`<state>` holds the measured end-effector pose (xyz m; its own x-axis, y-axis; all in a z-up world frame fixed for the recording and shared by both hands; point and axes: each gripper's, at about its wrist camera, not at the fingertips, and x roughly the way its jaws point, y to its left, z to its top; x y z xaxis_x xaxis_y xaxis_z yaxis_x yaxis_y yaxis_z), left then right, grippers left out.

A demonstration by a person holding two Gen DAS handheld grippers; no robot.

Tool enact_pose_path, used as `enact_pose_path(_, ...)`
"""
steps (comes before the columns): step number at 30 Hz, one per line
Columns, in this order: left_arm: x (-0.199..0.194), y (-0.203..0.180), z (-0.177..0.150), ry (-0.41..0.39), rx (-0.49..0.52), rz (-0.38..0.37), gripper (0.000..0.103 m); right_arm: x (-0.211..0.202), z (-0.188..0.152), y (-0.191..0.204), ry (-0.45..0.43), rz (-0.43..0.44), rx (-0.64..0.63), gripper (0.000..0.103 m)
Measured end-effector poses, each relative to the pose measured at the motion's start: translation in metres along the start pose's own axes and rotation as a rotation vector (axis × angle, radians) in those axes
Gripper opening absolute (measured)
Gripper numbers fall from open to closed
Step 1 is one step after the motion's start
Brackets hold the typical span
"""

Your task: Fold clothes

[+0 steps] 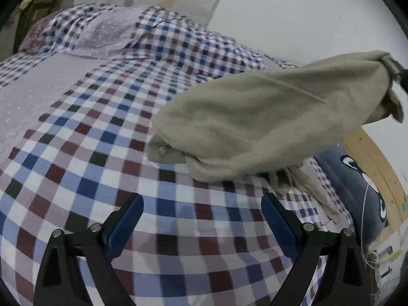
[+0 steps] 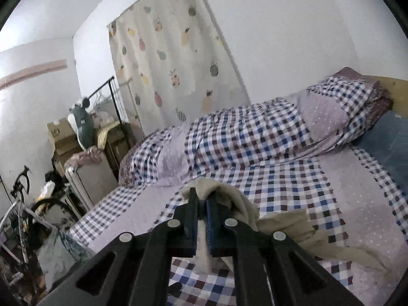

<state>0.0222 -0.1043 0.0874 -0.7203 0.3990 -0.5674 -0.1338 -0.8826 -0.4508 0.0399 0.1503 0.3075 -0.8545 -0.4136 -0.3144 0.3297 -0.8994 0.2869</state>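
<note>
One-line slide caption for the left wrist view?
Open left tongs hover over the checked bedspread while a beige garment hangs lifted by one end.

Left gripper (image 1: 202, 205): jaws spread wide, blue-padded fingers (image 1: 126, 225) empty, hovering over the checked bedspread (image 1: 84, 153). Nothing between the jaws but the bedspread. Ahead of the jaws and toward the right finger: beige garment (image 1: 255, 127), one end lifted up and to the right, pinched at its far corner by a dark tip at the frame edge; its lower end rests bunched on the bedspread. Far ahead, left of the jaws: checked pillow (image 1: 107, 30). Right of the right finger: dark blue cushion (image 1: 357, 178) against a wooden board (image 1: 369, 153).
</note>
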Motion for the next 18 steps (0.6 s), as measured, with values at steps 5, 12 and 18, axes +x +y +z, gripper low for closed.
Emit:
enact_pose_path(5,-0.002,-0.023,-0.007,-0.009,0.036,-0.126,0.096,-0.036,0.004,0.014,-0.009,0.009,-0.009,0.004)
enact_pose_path(12,-0.011,-0.047,-0.015,-0.032,0.069,-0.245,0.096,-0.067,0.029,0.061,-0.043,0.032,-0.130,0.004)
enact_pose_path(18,-0.020,-0.054,-0.015,-0.043,0.070,-0.292,0.096,-0.097,0.058,0.097,-0.140,0.040,-0.181,0.004)
